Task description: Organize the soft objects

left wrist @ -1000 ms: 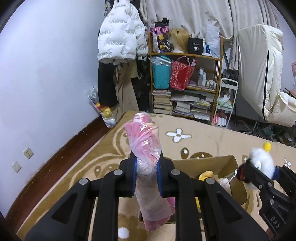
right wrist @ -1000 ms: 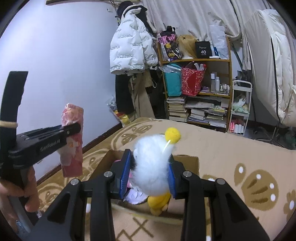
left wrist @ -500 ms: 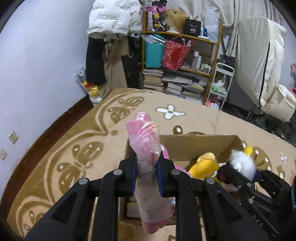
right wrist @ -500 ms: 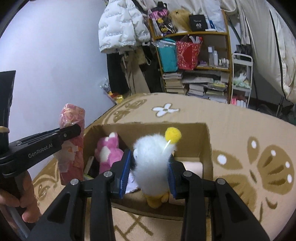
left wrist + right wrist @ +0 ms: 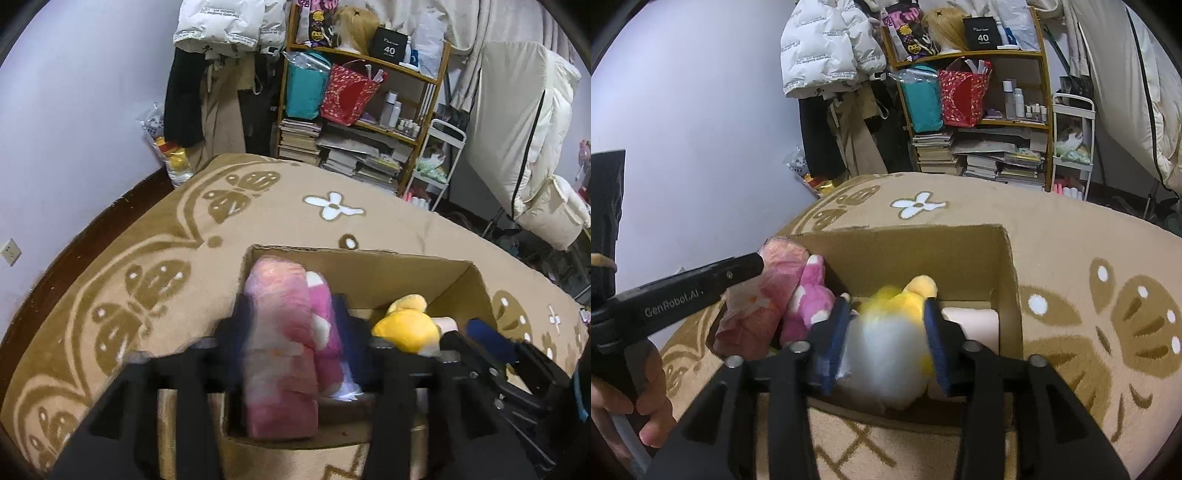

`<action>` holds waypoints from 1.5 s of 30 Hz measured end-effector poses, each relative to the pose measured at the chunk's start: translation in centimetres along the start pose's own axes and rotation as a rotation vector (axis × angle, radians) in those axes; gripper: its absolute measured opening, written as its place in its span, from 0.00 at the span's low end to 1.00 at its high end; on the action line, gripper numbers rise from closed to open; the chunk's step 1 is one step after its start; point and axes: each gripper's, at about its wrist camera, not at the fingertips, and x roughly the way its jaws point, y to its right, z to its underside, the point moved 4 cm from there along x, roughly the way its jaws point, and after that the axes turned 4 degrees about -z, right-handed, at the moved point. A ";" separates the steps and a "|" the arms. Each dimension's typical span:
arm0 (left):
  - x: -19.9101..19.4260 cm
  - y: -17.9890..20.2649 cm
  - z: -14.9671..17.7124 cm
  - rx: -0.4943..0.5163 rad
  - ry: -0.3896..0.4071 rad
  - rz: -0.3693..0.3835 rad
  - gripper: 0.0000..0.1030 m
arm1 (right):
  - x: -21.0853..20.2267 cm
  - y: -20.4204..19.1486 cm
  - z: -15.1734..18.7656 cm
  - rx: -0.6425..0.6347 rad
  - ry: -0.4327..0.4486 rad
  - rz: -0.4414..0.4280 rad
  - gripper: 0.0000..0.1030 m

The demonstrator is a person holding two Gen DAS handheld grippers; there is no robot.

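We see a matt brown cardboard box (image 5: 916,254), a fuzzy white plush toy (image 5: 882,354), a crinkly glossy pink plastic-wrapped bundle (image 5: 280,339) and a woven tan carpet (image 5: 1089,266).

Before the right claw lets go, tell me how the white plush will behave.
The white plush bulges between the right claw pads, so it is probably soft and light. Fluffy pile suggests little slip. Released, it would likely flop onto the yellow toy in the box, not roll.

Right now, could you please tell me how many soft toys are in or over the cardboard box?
3: a pink plush at the box's left, a yellow plush in the middle, and a white fluffy toy between the right tongs. Others may lie hidden underneath.
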 end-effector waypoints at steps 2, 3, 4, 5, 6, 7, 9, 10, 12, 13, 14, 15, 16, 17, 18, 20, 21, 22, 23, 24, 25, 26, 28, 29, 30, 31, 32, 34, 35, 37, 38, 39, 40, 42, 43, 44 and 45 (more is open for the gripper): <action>-0.7 -0.3 -0.1 -0.003 0.032 -0.024 0.71 | -0.3 0.0 -0.3 0.012 0.012 -0.001 0.60; -0.9 -0.5 -0.2 -0.003 0.038 -0.038 0.73 | -0.5 0.0 -0.4 0.015 0.017 -0.001 0.61; -1.1 -0.6 -0.2 -0.003 0.033 -0.049 0.78 | -0.7 0.0 -0.5 0.017 0.021 -0.002 0.64; -1.2 -0.7 -0.3 -0.004 0.027 -0.054 0.80 | -0.8 0.0 -0.6 0.017 0.020 -0.001 0.68; -1.4 -1.0 -0.3 -0.005 0.025 -0.064 0.83 | -0.9 0.0 -0.6 0.019 0.017 0.001 0.75; -1.6 -1.1 -0.3 -0.005 0.026 -0.075 0.85 | -0.9 0.0 -0.6 0.022 0.016 0.001 0.80; -2.1 -1.6 -0.4 -0.002 0.030 -0.103 0.92 | -1.5 0.0 -0.7 0.036 0.022 -0.007 0.84; -2.4 -1.8 -0.4 -0.001 0.029 -0.117 0.97 | -1.7 0.0 -0.7 0.039 0.026 -0.010 0.89; -3.1 -2.2 -0.4 -0.002 0.023 -0.135 0.99 | -2.3 -0.2 -0.8 0.038 0.034 -0.009 0.95; -3.4 -2.4 -0.3 -0.002 0.023 -0.138 0.99 | -2.5 -0.3 -0.8 0.038 0.037 -0.009 0.99; -3.8 -2.5 -0.3 0.000 0.023 -0.143 0.99 | -2.8 -0.4 -0.9 0.037 0.041 -0.011 1.00; -4.3 -2.7 -0.2 0.004 0.025 -0.149 0.99 | -3.2 -0.5 -1.0 0.036 0.046 -0.012 1.00; -4.8 -2.9 -0.1 0.004 0.031 -0.155 1.00 | -3.4 -0.6 -1.1 0.036 0.051 -0.010 1.00; -5.1 -2.9 0.0 0.005 0.035 -0.161 1.00 | -3.8 -0.8 -1.2 0.035 0.056 -0.003 1.00; -5.7 -3.1 0.1 0.006 0.038 -0.172 1.00 | -4.2 -1.0 -1.4 0.034 0.060 -0.004 1.00; -6.5 -3.4 0.2 0.002 0.033 -0.183 1.00 | -5.0 -1.4 -1.5 0.031 0.070 -0.011 1.00; -6.9 -3.6 0.2 -0.002 0.034 -0.182 1.00 | -5.5 -1.6 -1.6 0.025 0.078 -0.008 1.00; -7.5 -3.7 0.3 -0.008 0.041 -0.177 1.00 | -5.8 -1.8 -1.7 0.018 0.082 -0.005 1.00; -8.0 -3.8 0.3 -0.011 0.047 -0.176 1.00 | -6.4 -2.1 -1.8 0.007 0.089 -0.002 1.00; -8.7 -4.0 0.4 -0.012 0.057 -0.181 1.00 | -6.7 -2.3 -1.8 0.000 0.094 0.000 1.00; -9.3 -4.1 0.4 -0.011 0.070 -0.188 1.00 | -7.2 -2.6 -1.9 -0.009 0.100 0.003 1.00; -10.0 -4.3 0.5 -0.007 0.082 -0.196 1.00 | -7.8 -2.9 -1.9 -0.014 0.108 0.003 1.00; -11.7 -4.5 0.7 0.003 0.109 -0.202 1.00 | -8.7 -3.4 -2.0 -0.025 0.120 0.006 1.00; -12.5 -4.5 0.8 0.006 0.126 -0.195 1.00 | -9.3 -3.7 -2.0 -0.033 0.128 0.008 1.00; -13.2 -4.5 0.7 0.007 0.140 -0.190 1.00 | -9.8 -3.9 -2.1 -0.041 0.134 0.010 1.00; -14.3 -4.5 0.8 0.010 0.162 -0.188 1.00 | -10.5 -4.2 -2.1 -0.052 0.145 0.012 1.00; -15.2 -4.5 0.8 0.012 0.183 -0.192 1.00 | -11.1 -4.3 -2.1 -0.059 0.152 0.014 1.00; -16.7 -4.3 0.9 0.019 0.222 -0.202 1.00 | -12.4 -4.7 -2.0 -0.072 0.174 0.020 1.00; -17.5 -4.1 1.0 0.022 0.239 -0.203 1.00 | -13.0 -4.8 -1.9 -0.074 0.184 0.022 1.00; -19.0 -3.9 1.4 0.028 0.264 -0.201 1.00 | -14.0 -5.0 -1.8 -0.072 0.196 0.022 1.00; -19.8 -3.8 1.6 0.033 0.282 -0.199 1.00 | -14.7 -5.1 -1.7 -0.072 0.206 0.020 1.00; -20.5 -3.7 1.9 0.039 0.300 -0.201 1.00 | -15.3 -5.1 -1.6 -0.075 0.215 0.020 1.00; -21.2 -3.7 2.1 0.041 0.319 -0.205 1.00 | -15.9 -5.2 -1.5 -0.078 0.223 0.022 1.00; -22.5 -3.6 2.6 0.039 0.350 -0.203 1.00 | -17.3 -5.3 -1.4 -0.085 0.242 0.025 1.00; -22.9 -3.7 2.7 0.036 0.359 -0.201 1.00 | -18.1 -5.4 -1.2 -0.087 0.254 0.024 1.00; -23.5 -3.7 3.0 0.037 0.371 -0.192 1.00 | -18.7 -5.5 -1.1 -0.086 0.264 0.023 1.00; -23.9 -3.7 3.2 0.039 0.384 -0.180 1.00 | -19.1 -5.5 -1.0 -0.083 0.272 0.023 1.00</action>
